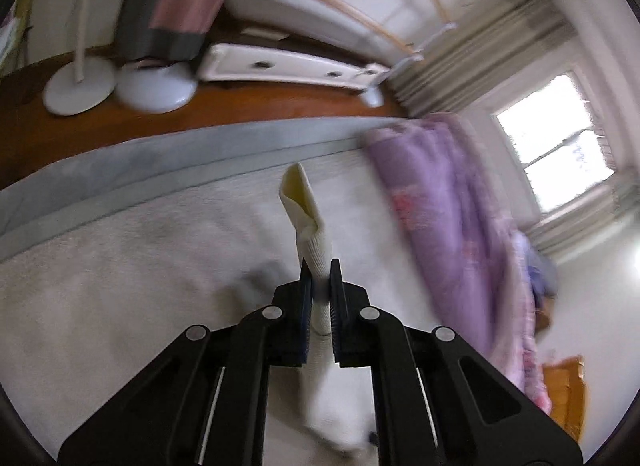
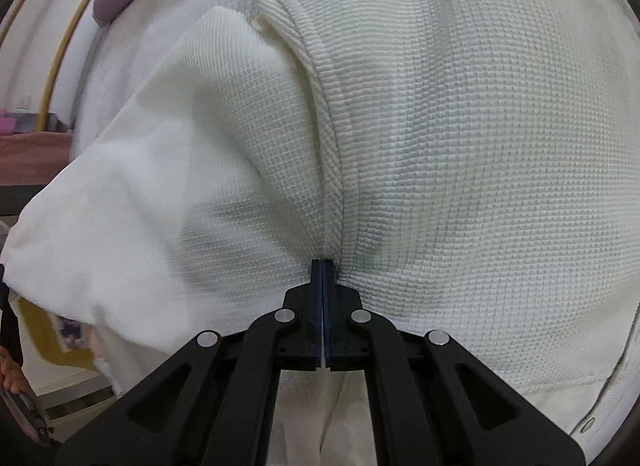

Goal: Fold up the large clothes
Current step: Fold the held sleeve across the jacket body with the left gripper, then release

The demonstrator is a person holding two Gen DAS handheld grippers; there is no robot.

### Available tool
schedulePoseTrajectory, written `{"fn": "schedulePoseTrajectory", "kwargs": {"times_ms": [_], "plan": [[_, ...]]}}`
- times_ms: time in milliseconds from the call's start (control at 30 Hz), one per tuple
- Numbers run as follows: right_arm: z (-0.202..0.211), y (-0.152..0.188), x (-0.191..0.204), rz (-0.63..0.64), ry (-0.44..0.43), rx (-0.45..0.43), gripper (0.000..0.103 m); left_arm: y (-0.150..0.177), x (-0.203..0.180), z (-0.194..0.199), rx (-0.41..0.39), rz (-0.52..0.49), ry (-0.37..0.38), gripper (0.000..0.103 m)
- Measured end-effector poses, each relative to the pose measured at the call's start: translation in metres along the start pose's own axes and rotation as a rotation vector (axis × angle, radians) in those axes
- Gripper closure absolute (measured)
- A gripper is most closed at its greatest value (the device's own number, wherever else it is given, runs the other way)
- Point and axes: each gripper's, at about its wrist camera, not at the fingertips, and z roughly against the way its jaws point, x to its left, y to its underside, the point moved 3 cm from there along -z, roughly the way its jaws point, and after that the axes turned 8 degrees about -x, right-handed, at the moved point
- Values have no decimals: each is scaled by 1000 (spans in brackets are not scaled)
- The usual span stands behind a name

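The left hand-held gripper (image 1: 320,286) is squeezed shut on a rolled edge of the big cream-white waffle-knit garment (image 1: 306,221), so the cloth sticks up over the pale fluffy bed cover (image 1: 120,266); the right hand-held gripper (image 2: 322,280) is pinched tight on a fold of the same garment (image 2: 460,145), likely so both can lift and stretch it flat; a purple flowery quilt (image 1: 440,205) lies far right.
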Motion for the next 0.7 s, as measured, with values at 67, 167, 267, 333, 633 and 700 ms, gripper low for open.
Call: {"fn": "schedulePoseTrajectory", "kwargs": {"times_ms": [67,167,267,333,633,700], "plan": [[20,2,-4,1,-84,-37,103,8,-51,21,-34,-91,56,95],[63,12,-25,12,-139,-97,102,28,-124,42,-41,-189,164,95],[102,21,-67,-15,-134,-128,102,72,-200,57,-14,-283,274,95],[132,27,-105,-16,-71,-168,102,116,-252,56,22,-339,339,95],[281,70,-297,-158,188,-385,102,351,-373,-15,317,-465,416,95],[309,74,-332,-177,233,-421,102,410,-381,-41,415,-447,393,95]]}}
